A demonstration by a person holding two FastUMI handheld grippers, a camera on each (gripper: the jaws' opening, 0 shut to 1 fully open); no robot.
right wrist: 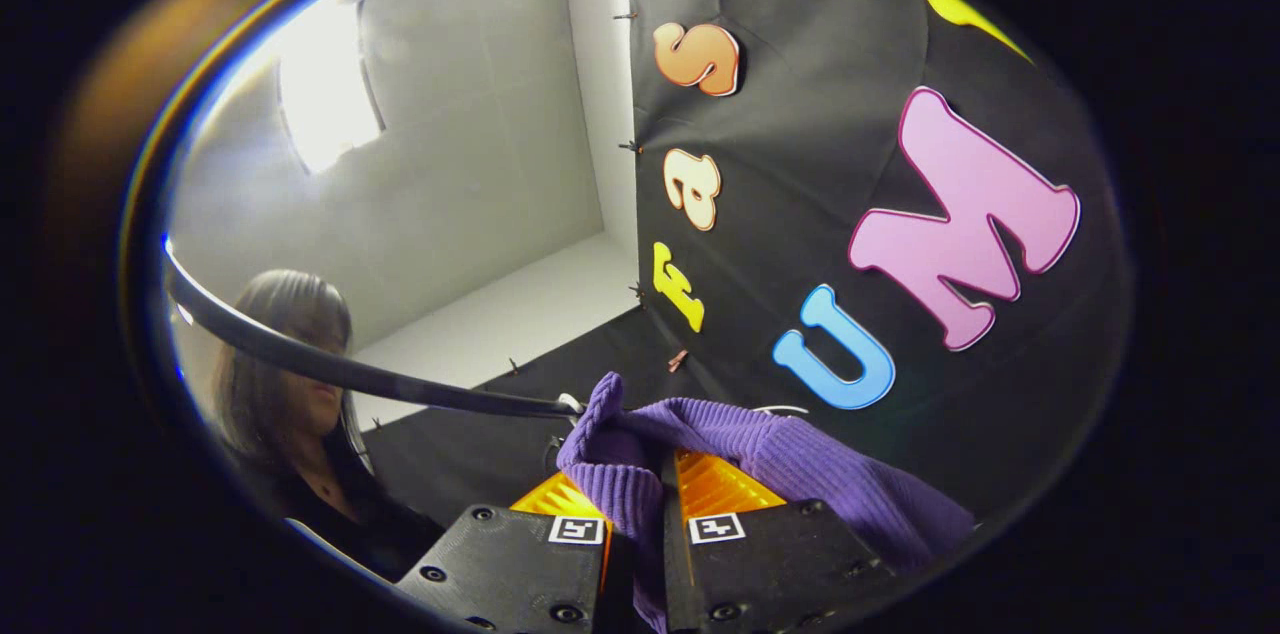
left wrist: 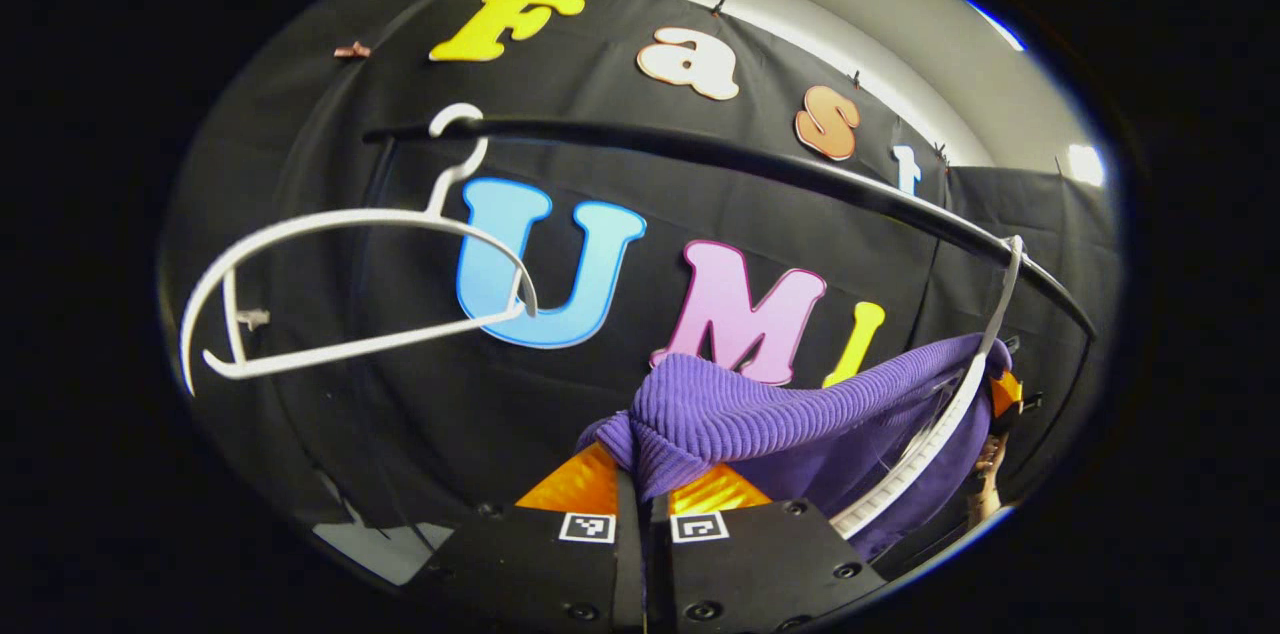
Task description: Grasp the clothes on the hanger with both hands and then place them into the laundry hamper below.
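Left gripper view: left gripper points up toward the rail, fingers nearly together and clenched on a fold of the purple knit sweater. Sweater bunches right at the tips, then stretches off to the right where it's draped on a white hanger hooked on the black rail; bottom of that hanger is cut off at the edge. By that hanger, far right, a small part of the other gripper & a hand, too small to make out. Further left, an empty white hanger hangs tilted on the same rail, w/ booth wall behind.

Right gripper view: right gripper is also angled upward, fingers clamped on the sweater, fabric spilling over the right finger. Past it the rail curves left. Behind the rail, lower left, a person w/ dark hair, partly cut off. White wall & a bright light panel farthest back.
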